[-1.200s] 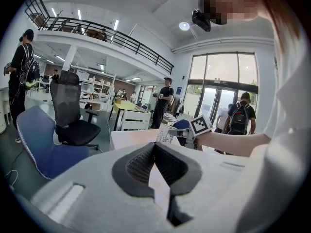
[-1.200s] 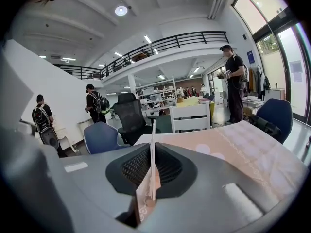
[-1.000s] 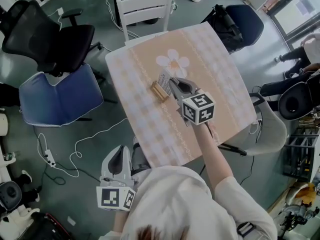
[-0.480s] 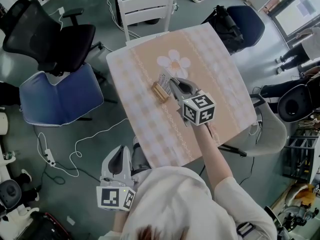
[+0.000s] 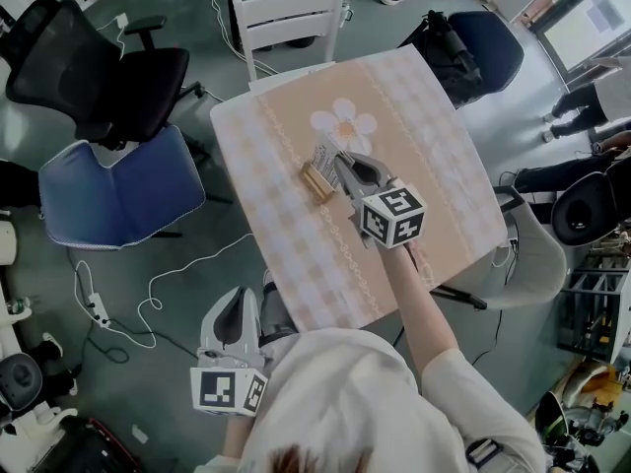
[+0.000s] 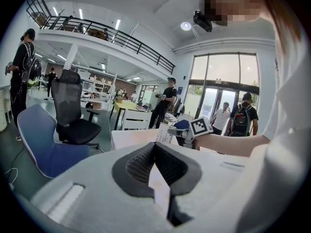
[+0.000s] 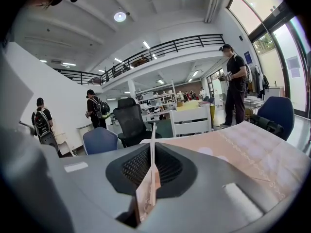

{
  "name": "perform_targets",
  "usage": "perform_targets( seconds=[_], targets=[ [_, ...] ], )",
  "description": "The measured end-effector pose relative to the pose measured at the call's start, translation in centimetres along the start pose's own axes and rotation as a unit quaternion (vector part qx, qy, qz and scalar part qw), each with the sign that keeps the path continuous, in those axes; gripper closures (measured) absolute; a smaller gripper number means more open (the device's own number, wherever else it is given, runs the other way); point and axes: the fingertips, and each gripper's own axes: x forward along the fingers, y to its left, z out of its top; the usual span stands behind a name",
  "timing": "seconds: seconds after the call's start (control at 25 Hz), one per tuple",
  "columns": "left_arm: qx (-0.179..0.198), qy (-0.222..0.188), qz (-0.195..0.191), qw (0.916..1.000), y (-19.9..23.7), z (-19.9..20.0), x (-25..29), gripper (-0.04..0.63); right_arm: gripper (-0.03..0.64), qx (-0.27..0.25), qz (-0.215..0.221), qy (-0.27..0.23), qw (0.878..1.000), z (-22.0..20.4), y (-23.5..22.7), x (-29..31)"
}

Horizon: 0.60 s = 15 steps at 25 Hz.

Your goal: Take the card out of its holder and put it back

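**Grippers and card unmoved since the earlier frames**

Nothing on the table (image 5: pixel 444 180) has shifted; only a seated person at the head view's 3 o'clock edge has changed posture. The right gripper (image 5: pixel 335 162) (image 7: pixel 152 141), reaching in from 5 o'clock, has its jaws pressed on the white card (image 5: pixel 324 153) (image 7: pixel 152 130), seen edge-on in its own view. The card's print is too small to read. It stands at 1 o'clock of the wooden holder (image 5: pixel 315 181), touching it; whether it sits in the slot cannot be told. The left gripper (image 5: pixel 235 302) (image 6: pixel 154 144) hangs off the table at 7 o'clock, jaws together on nothing. A peach checked cloth bears a white flower (image 5: pixel 342 124). A white chair (image 5: pixel 288 13) stands at 12 o'clock, a blue chair (image 5: pixel 118 190) at 9 o'clock.
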Motion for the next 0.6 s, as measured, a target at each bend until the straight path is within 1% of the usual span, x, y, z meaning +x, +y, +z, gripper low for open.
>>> perform_targets(
  seconds=[0.08, 0.36, 0.6],
  targets=[
    [0.0, 0.001, 0.001, 1.0, 0.0, 0.0, 0.0, 0.595, 0.598, -0.002, 0.002, -0.008, 1.0, 0.1, 0.1, -0.1],
    [0.001, 0.003, -0.002, 1.0, -0.2, 0.0, 0.0, 0.595, 0.598, 0.015, 0.0, -0.039, 0.999, -0.1, -0.1, -0.6],
    [0.001, 0.004, -0.002, 1.0, -0.2, 0.0, 0.1, 0.595, 0.598, 0.014, 0.002, -0.036, 0.999, -1.2, 0.1, -0.5]
  ],
)
